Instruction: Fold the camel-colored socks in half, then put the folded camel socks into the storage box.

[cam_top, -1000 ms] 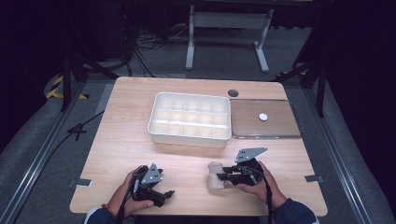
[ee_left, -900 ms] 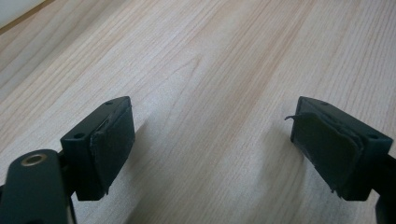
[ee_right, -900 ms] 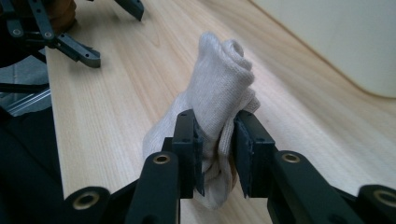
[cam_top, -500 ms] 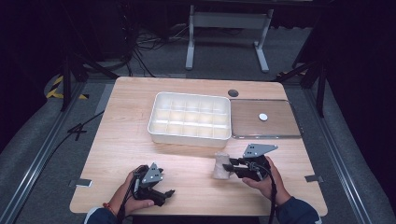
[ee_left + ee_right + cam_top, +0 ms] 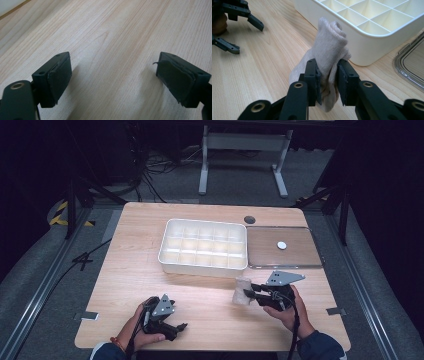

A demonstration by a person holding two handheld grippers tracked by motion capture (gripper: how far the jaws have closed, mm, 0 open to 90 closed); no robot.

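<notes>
Your right tongs are clamped on the rolled beige sock just before the white tray, left tongs apart over the desk; next, probably lift it into a compartment.

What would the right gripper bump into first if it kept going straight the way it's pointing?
Probably the white divided tray. The right gripper is shut on a rolled beige sock, and the tray's near wall stands just beyond it in the right gripper view. From the high view it points more leftward, so the sock might slip past.
</notes>
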